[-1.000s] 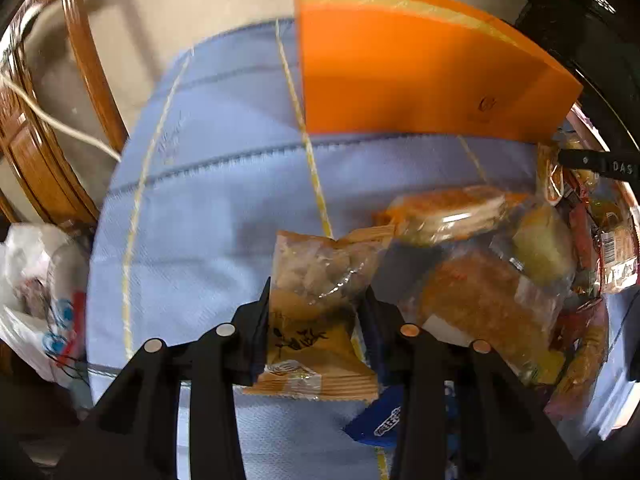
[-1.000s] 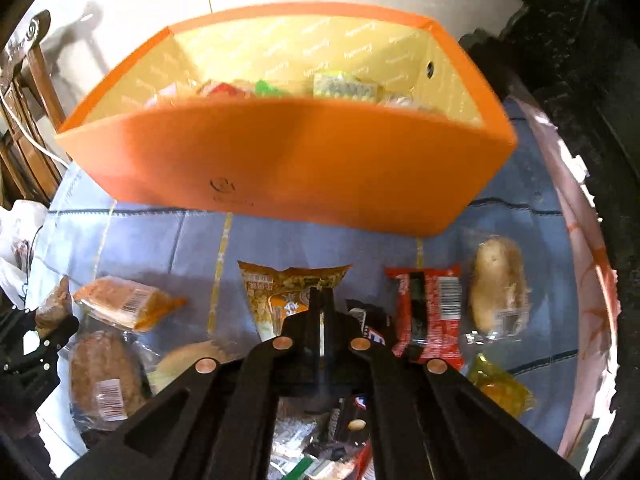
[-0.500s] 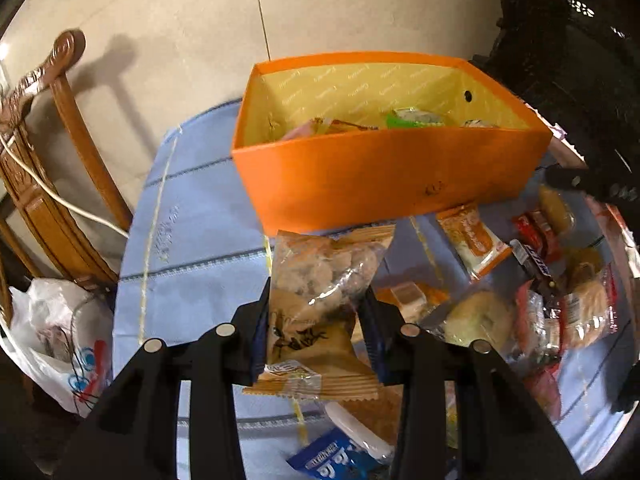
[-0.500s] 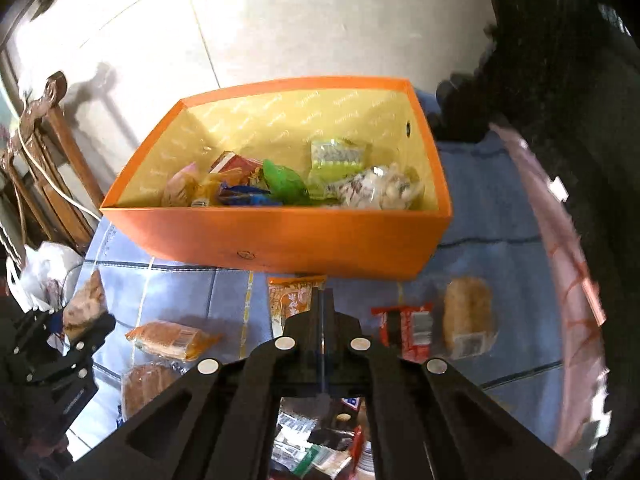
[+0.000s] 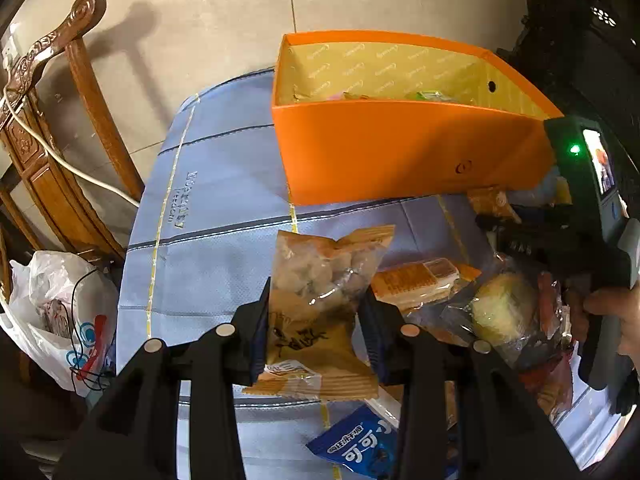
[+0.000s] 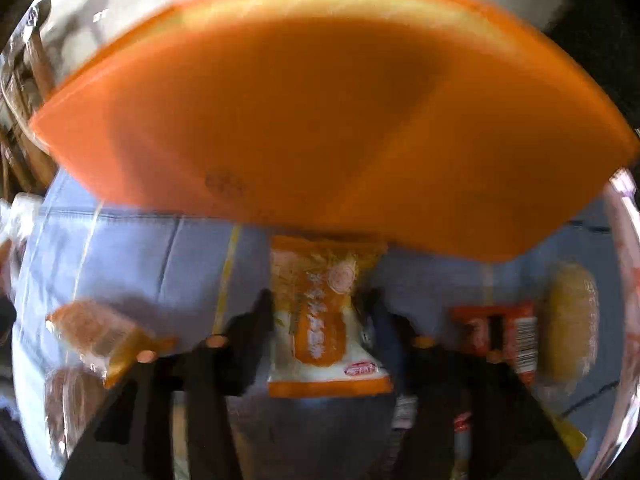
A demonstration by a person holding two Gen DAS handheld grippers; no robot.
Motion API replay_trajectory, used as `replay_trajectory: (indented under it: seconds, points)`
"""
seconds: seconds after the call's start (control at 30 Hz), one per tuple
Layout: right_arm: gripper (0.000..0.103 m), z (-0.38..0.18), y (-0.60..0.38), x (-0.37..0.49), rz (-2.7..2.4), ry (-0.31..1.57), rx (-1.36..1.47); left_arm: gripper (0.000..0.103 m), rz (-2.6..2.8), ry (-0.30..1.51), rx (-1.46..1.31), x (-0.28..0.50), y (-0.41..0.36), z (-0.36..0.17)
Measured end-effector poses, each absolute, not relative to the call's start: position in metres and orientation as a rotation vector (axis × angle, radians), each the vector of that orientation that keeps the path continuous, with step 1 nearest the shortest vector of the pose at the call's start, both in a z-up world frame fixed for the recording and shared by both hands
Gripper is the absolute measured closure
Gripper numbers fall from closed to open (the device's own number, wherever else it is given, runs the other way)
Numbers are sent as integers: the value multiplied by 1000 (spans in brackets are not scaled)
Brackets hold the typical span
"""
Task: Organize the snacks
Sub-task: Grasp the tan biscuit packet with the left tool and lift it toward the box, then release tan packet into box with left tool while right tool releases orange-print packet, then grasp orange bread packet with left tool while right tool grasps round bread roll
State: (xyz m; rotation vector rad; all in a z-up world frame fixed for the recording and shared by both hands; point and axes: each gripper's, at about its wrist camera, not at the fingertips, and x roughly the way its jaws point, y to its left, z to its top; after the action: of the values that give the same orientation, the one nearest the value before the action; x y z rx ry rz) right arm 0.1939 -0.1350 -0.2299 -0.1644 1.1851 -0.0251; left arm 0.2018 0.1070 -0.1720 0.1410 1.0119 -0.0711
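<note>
**Two grabs going at once: left one bagged, right one lining up**

The left gripper (image 5: 316, 332) is clamped on a clear-and-tan snack pack (image 5: 320, 304), pads pressing both of its sides, and the pack sits clear of the blue tablecloth (image 5: 208, 240). The orange box (image 5: 400, 152) stands at about 1 o'clock from it, open side up with a few snacks already inside. To do this bit well, the carry probably wants to clear the box's near wall first and let go only once the pack is over the opening, since that wall is tall and a crinkly pack would catch on the rim.

The right gripper (image 6: 320, 320) is opening its jaws, and an orange-and-white wafer pack (image 6: 324, 312) lies on the cloth between them. The pads don't look like they press it yet, though that view is badly blurred. The pack's far end sits right by the foot of the box at 12 o'clock, so coming straight down over its middle looks safest.

Compared with a second back: the right jaws were pressed together and empty, higher up half a second ago with a look down into the box; now they've dropped low and spread. The left grip hasn't changed, but its pack has come up off the snack pile and the box's opening now shows.
</note>
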Motion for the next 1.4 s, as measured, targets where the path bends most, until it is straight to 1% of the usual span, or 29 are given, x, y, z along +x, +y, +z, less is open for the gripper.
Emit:
replay_trajectory:
  seconds: [0.1, 0.17, 0.3, 0.5, 0.63, 0.73, 0.9, 1.0, 1.2, 1.23, 1.27, 1.3, 1.33, 1.37, 1.4]
  points:
    - [68, -224, -141, 193, -60, 1218, -116, 65, -75, 1020, 145, 204, 105, -171]
    - [68, -215, -140, 188, -67, 1202, -126, 65, -96, 1010, 127, 203, 103, -167]
    - [68, -175, -136, 172, -85, 1126, -150, 65, -120, 982, 128, 205, 95, -153]
    - [68, -96, -118, 161, -113, 942, -248, 65, -167, 933, 119, 222, 75, -128]
    - [68, -62, -114, 167, -122, 852, -258, 65, -189, 874, 121, 244, 60, -106]
    - [68, -46, -114, 174, -122, 802, -259, 65, -176, 829, 125, 267, 54, -89]
    - [67, -32, -120, 200, -118, 760, -248, 65, -171, 783, 123, 292, 50, -75]
    - [67, -37, -120, 212, -125, 754, -247, 65, -168, 765, 134, 307, 46, -68]
    - [67, -45, -124, 234, -120, 750, -235, 64, -162, 766, 141, 319, 43, -75]
    - [65, -47, -125, 238, -115, 749, -224, 64, -166, 756, 125, 321, 43, -78]
    - [45, -49, -127, 245, -82, 740, -197, 50, -160, 745, 117, 323, 43, -78]
    - [26, -51, -129, 252, -57, 745, -182, 5, -120, 730, 108, 328, 45, -79]
    - [3, -54, -131, 257, -65, 757, -179, 6, -108, 725, 103, 331, 48, -80]
    - [4, -53, -133, 260, -85, 752, -177, 4, -102, 721, 99, 332, 50, -80]
    - [4, -51, -135, 261, -106, 739, -183, 4, -113, 721, 88, 331, 54, -79]
